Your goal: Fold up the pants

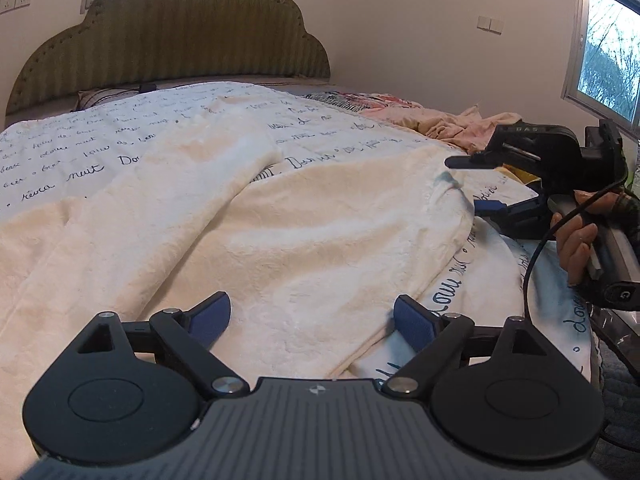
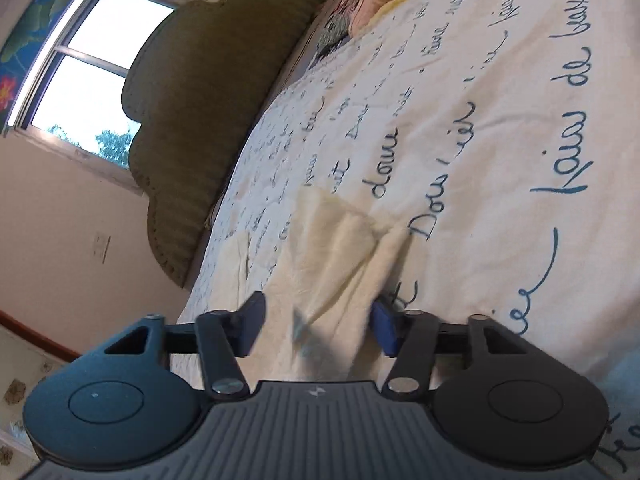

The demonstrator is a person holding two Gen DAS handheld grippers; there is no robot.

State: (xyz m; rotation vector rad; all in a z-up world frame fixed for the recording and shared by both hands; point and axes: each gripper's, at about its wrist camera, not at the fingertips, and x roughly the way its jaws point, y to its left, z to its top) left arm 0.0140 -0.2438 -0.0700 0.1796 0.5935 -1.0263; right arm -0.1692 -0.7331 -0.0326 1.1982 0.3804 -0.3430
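Cream fleece pants [image 1: 300, 220] lie spread over a bed cover [image 1: 120, 132] printed with script writing. My left gripper [image 1: 312, 320] hovers low at their near edge, jaws wide open, with the hem between the blue pads [image 1: 412, 324] and nothing gripped. At the right, a hand [image 1: 576, 240] holds my right gripper [image 1: 464, 184], rolled on its side at a corner of the pants. In the right wrist view the pants [image 2: 340, 248] run between the right gripper's [image 2: 318, 330] pads, which stand apart around the cloth; the picture is blurred there.
A green padded headboard [image 1: 172, 32] stands at the far end of the bed. Pink and patterned clothes [image 1: 440, 120] are piled at the back right. A black cable [image 1: 536, 248] hangs by the right gripper. A window [image 1: 608, 60] is on the right wall.
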